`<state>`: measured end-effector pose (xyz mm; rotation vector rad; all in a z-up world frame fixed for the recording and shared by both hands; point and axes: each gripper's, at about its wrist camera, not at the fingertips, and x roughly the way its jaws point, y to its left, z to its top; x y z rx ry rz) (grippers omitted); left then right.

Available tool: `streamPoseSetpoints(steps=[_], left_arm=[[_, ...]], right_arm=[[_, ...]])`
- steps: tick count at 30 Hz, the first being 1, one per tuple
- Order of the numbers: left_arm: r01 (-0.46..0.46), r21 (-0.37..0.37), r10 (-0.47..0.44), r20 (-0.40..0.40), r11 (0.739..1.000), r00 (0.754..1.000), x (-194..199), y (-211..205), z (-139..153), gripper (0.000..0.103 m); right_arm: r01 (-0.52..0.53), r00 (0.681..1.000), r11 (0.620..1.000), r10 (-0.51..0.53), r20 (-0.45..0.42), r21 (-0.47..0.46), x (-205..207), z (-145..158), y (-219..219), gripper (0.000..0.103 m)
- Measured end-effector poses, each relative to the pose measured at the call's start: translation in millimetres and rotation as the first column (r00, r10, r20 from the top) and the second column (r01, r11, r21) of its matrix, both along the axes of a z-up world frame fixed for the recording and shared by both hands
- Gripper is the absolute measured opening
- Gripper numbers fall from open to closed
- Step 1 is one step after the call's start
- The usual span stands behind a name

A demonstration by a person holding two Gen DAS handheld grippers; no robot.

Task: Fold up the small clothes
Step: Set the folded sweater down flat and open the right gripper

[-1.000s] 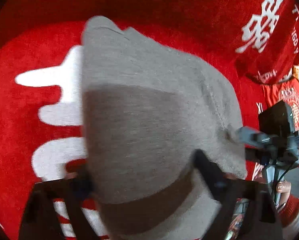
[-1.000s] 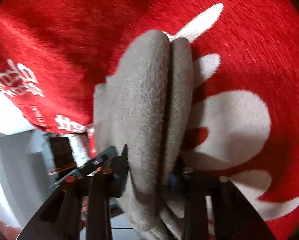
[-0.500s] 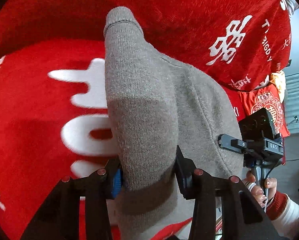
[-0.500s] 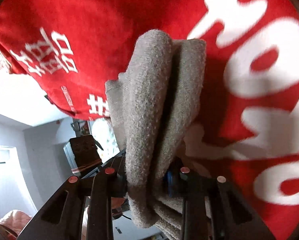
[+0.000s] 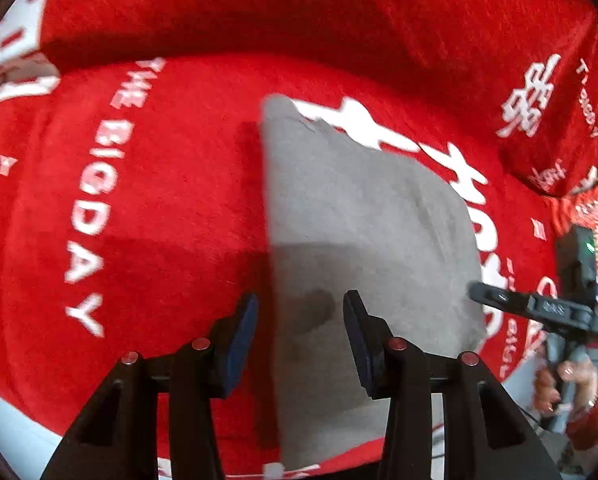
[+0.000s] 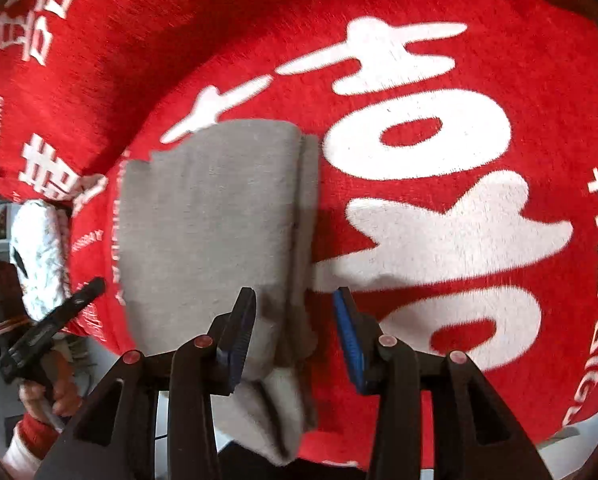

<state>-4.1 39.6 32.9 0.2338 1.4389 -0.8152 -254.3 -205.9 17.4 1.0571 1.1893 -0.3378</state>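
Note:
A folded grey knit garment (image 5: 363, 232) lies flat on a red cushion (image 5: 171, 208) with white lettering. My left gripper (image 5: 299, 330) is open, its fingers spread over the garment's near left edge without clamping it. In the right wrist view the same garment (image 6: 211, 216) shows stacked folded layers along its right edge. My right gripper (image 6: 295, 330) is open too, its fingers straddling that layered edge near the cushion's front. The right gripper also shows in the left wrist view (image 5: 547, 312), at the garment's right side.
A second red cushion (image 5: 339, 12) with white print stands behind as a backrest. More red printed items (image 5: 595, 240) lie at the far right. A white fluffy object (image 6: 39, 264) sits at the left of the right wrist view. The cushion's front edge (image 5: 27, 420) drops off close below.
Both grippers held the grey garment up off the cushion, shut on it. The garment now lies flat on the cushion and both grippers have opened and let go.

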Motion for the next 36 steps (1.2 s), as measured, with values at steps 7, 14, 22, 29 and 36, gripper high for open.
streamPoseSetpoints(steps=[7, 14, 22, 29, 36], left_arm=[[0.008, 0.071, -0.013, 0.058, 0.997, 0.998, -10, -18, -8, 0.045], [0.013, 0.130, -0.024, 0.085, 0.991, 0.996, -17, -13, -21, 0.047], [0.045, 0.157, -0.060, 0.095, 0.987, 0.994, -21, -19, -22, 0.047], [0.046, 0.185, -0.063, 0.088, 0.982, 0.994, -22, -20, -20, 0.047], [0.043, 0.211, -0.058, 0.069, 0.976, 0.996, -26, -17, -17, 0.047]], right_arm=[[0.038, 0.999, 0.998, -0.037, -0.025, 0.059, 24, -11, 13, 0.020], [-0.066, 0.991, 0.995, 0.057, -0.123, -0.069, 31, -23, 30, 0.010], [-0.003, 0.991, 0.999, -0.003, -0.133, -0.048, 18, -19, 26, 0.010], [-0.020, 0.984, 0.997, 0.008, -0.177, -0.068, 20, -13, 32, 0.013], [-0.051, 0.969, 0.994, 0.026, -0.246, -0.094, 29, -16, 32, 0.026]])
